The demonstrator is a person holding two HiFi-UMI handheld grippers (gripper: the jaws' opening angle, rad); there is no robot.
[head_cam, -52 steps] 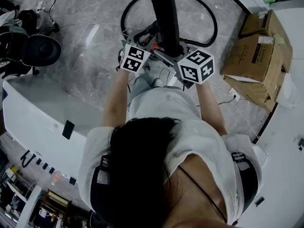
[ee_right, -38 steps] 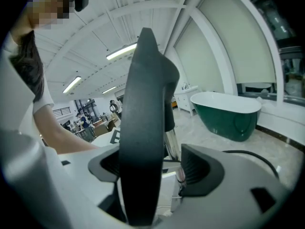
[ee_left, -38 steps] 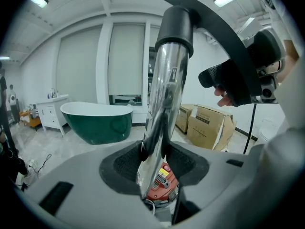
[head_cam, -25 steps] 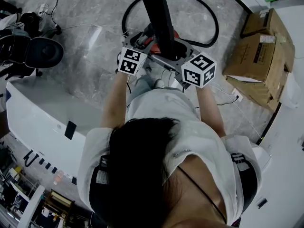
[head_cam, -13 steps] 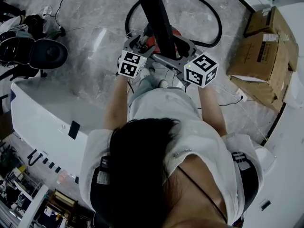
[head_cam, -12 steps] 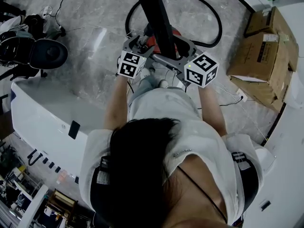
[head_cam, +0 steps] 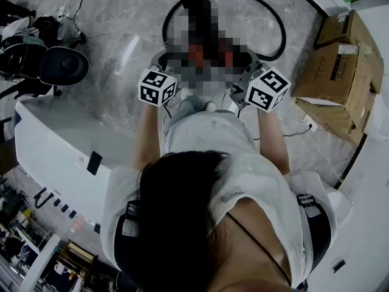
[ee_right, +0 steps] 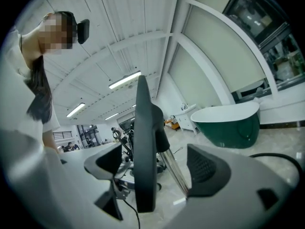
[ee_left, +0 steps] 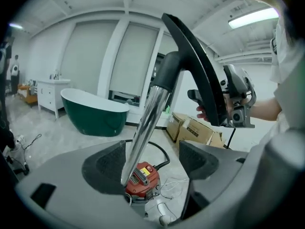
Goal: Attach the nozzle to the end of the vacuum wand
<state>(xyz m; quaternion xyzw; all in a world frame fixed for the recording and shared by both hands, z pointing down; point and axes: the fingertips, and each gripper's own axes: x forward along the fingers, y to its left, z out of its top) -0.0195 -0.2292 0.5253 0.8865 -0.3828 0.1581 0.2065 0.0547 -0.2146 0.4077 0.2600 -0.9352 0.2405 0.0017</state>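
The black nozzle point(head_cam: 194, 5) stands up on the chrome wand point(ee_left: 145, 128), its neck over the wand's top end. The wand runs down to the red vacuum body point(ee_left: 142, 179) on the floor. My left gripper point(head_cam: 163, 66) point(ee_left: 152, 161) is open; its jaws have just been opening, and the wand shows between the pads without touching either. My right gripper point(head_cam: 252, 72) point(ee_right: 155, 165) is open as well, jaws just widened, with the nozzle point(ee_right: 144, 147) edge-on between its pads and clear of both. A mosaic patch hides the fingertips in the head view.
A black hose point(head_cam: 267, 35) loops on the floor behind the vacuum. Cardboard boxes point(head_cam: 337, 59) lie at the right, an office chair point(head_cam: 55, 66) at the left, a white curved counter point(head_cam: 48, 151) below it. A green bathtub point(ee_left: 95, 116) stands farther off.
Both grippers have let go and drawn outward, the left one leftward and the right one rightward. The nozzle and wand now stand between them, held by neither.
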